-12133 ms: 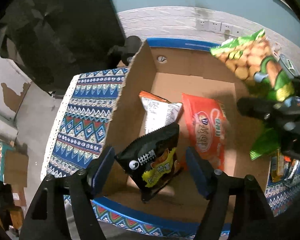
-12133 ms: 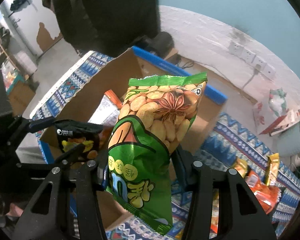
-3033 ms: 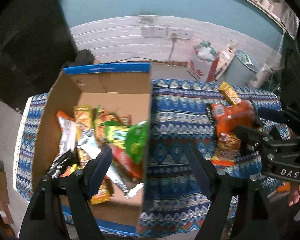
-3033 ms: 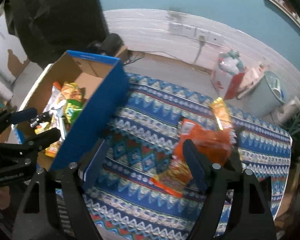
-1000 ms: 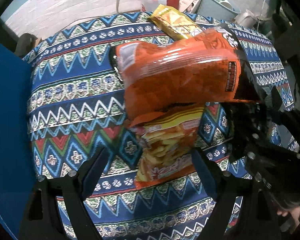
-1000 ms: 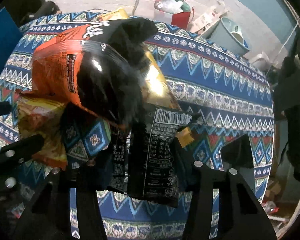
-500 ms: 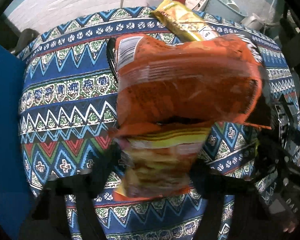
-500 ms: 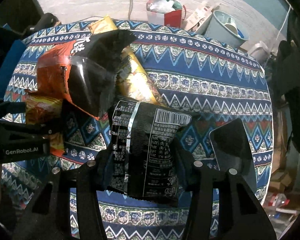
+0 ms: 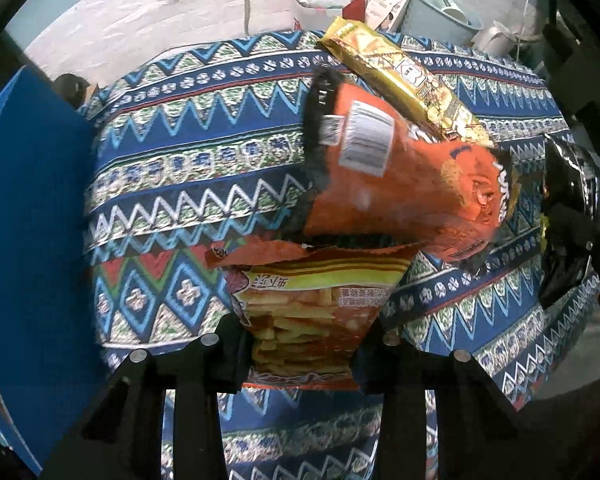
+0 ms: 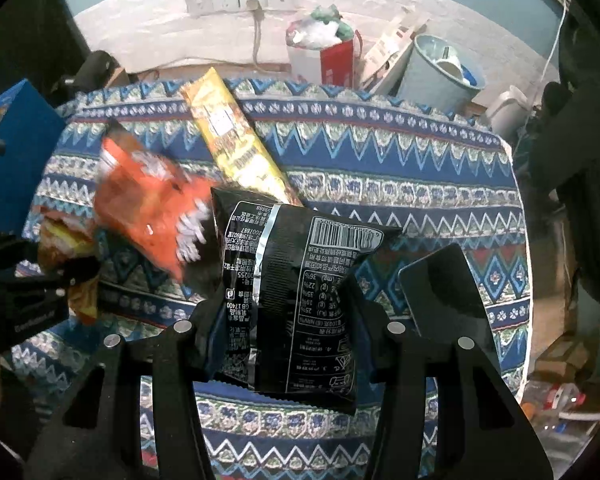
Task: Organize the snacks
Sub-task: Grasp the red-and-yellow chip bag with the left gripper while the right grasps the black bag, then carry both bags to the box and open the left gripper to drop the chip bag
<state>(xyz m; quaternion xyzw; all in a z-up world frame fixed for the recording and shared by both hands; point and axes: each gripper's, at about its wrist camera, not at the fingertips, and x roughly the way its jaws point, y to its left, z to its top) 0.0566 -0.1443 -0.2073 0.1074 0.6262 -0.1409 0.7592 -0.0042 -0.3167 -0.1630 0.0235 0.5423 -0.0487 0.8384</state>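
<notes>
My left gripper (image 9: 304, 344) points down at the patterned cloth (image 9: 188, 168). Its jaws are closing, and the pads pinch a yellow-and-orange fries bag (image 9: 308, 300) held just above the cloth. A blurred orange snack bag (image 9: 400, 188) lies tilted beyond it, and a long yellow packet (image 9: 400, 80) lies behind that. My right gripper (image 10: 288, 320) is shut on a black snack bag (image 10: 300, 272) with its barcode side up, lifted off the table. In the right wrist view the orange bag (image 10: 148, 200) and yellow packet (image 10: 232, 140) lie to the left, and the fries bag (image 10: 64, 240) shows at the edge.
The blue wall of the cardboard box (image 9: 28, 220) stands at the left. A dark flat slab (image 10: 440, 292) lies on the cloth at the right. Behind the table, on the floor, are a pale bin (image 10: 440, 68) and a red-and-white bag (image 10: 324, 48).
My left jaws have closed onto the fries bag and raised it. The orange bag has slipped off it toward the back right. My right gripper has risen with the black bag.
</notes>
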